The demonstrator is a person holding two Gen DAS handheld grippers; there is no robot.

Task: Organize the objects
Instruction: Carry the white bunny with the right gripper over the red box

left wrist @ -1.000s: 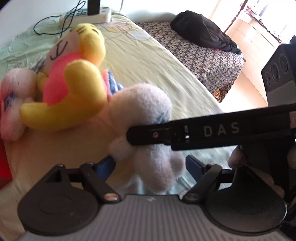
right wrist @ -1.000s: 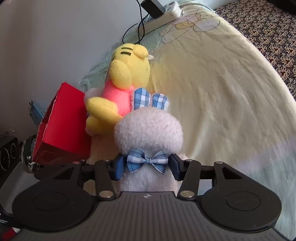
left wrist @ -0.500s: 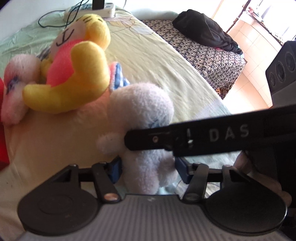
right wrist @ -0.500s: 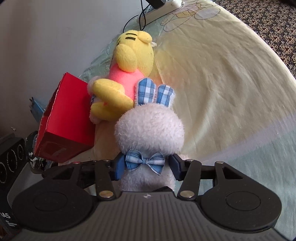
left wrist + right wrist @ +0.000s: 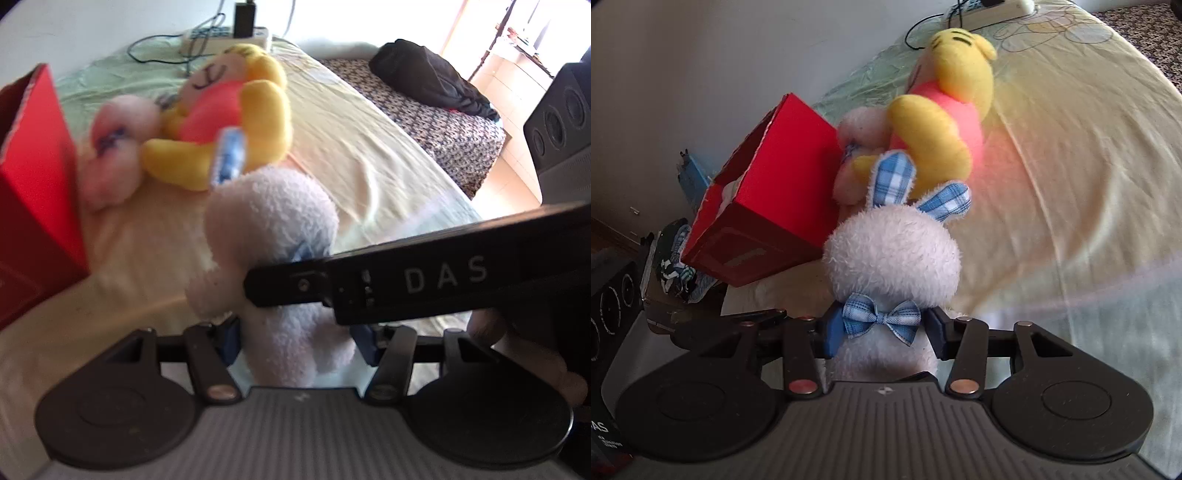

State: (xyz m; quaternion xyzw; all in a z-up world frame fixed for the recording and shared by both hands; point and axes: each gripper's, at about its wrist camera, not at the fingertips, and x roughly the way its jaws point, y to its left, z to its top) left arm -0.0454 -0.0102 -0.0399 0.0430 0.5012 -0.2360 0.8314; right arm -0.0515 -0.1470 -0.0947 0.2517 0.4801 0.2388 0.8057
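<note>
While both grippers close on the rabbit (image 5: 892,254), it is held clear of the bed (image 5: 1071,147), upright, ears toward the bear (image 5: 945,110). The right gripper (image 5: 882,332) clamps it at the neck, its blue pads pressed in either side of the checked bow (image 5: 881,319); the left gripper (image 5: 295,338) pinches the lower body, pads sunk into the plush. The box (image 5: 764,206) stands open-topped just left of the rabbit, touching or nearly touching a pink toy (image 5: 114,147) that lies against the bear. Judged step: carrying the rabbit to the box. To do it well, one grip should release before the other travels, since two holds on a soft body will stretch or twist it; the neck grip looks the surer one to keep. The ears should clear the box rim, and the drop should be made over the opening, which already holds something pale. Legible writing: "DAS" in white on the right gripper's side, seen from the left wrist view; a partial "AS" at the lower left edge of the right wrist view. A pale outlined mark on the box's end face cannot be read.
</note>
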